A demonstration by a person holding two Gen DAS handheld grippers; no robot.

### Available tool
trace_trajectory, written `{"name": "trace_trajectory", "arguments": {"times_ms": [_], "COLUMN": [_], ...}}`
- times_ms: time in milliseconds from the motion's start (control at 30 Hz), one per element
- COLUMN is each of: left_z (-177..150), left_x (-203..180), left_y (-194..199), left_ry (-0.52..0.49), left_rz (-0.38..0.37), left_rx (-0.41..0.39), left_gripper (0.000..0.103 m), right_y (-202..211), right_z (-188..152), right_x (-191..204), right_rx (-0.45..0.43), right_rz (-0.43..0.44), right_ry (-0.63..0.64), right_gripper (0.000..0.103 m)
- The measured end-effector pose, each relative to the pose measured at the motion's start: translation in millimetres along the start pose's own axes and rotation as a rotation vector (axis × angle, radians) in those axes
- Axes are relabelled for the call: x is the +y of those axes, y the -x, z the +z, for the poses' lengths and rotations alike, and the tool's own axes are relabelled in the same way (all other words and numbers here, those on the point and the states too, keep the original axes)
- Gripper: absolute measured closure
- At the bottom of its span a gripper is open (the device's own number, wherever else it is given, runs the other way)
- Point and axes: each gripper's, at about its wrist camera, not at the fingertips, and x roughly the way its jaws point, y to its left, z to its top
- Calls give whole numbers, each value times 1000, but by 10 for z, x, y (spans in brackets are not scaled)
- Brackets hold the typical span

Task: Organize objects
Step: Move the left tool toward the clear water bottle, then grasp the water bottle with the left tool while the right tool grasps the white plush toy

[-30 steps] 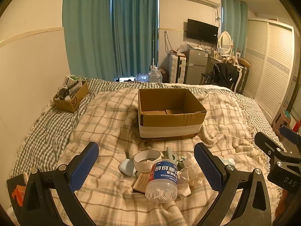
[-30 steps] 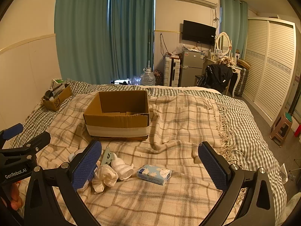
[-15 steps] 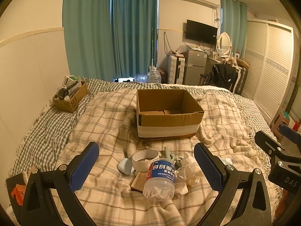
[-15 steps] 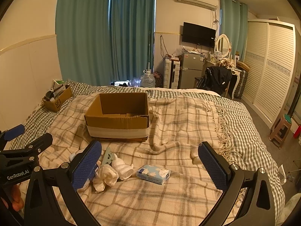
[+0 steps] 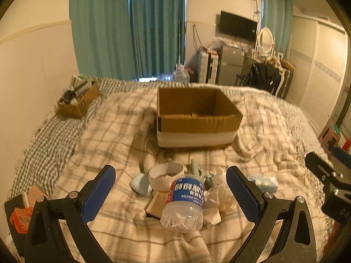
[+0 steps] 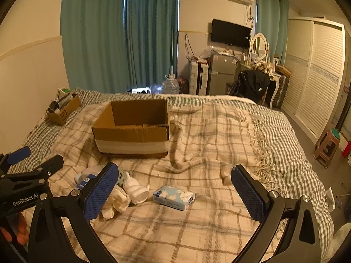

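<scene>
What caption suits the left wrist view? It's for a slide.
Open left claw faces a toppled plastic jar before the cardboard box.

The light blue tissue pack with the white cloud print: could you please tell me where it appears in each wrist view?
Left wrist: the light blue tissue pack lies at lower right, partly hidden behind the right finger.
Right wrist: it lies at lower centre on the plaid blanket, in full view.
Shared landmark: the open brown cardboard box beyond it.

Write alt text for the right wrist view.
The right gripper, jaws wide open and empty, hovers over a plaid blanket above a blue tissue pack. A white bottle lies left of the pack; an open cardboard box sits beyond.
</scene>
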Motion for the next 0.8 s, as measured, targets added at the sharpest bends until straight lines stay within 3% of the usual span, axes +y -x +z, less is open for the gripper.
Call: {"name": "trace_trajectory", "arguments": {"times_ms": [400, 500, 567, 600, 633, 800], "left_z": [-409, -457, -479, -486, -496, -439], "left_x": [-103, -33, -32, -39, -52, -22], "left_y": [-805, -918, -977, -1002, -1026, -918], "left_ry": [-25, 13, 18, 13, 7, 0], "left_rz": [21, -7, -34, -51, -79, -118], "left_rx": [237, 282, 304, 314, 330, 314], "left_gripper": [0, 1, 11, 28, 40, 39], "right_y": [-649, -805, -919, -962, -1011, -1014], "right_z": [-216, -256, -288, -305, -318, -302], "right_x": [-170, -190, -168, -153, -123, 4], "right_rx": [153, 186, 218, 233, 247, 257], "right_rz": [-15, -13, -10, -5, 1, 22], "right_ry": [-22, -25, -23, -20, -12, 15], "right_gripper": [0, 0, 0, 0, 0, 0]}}
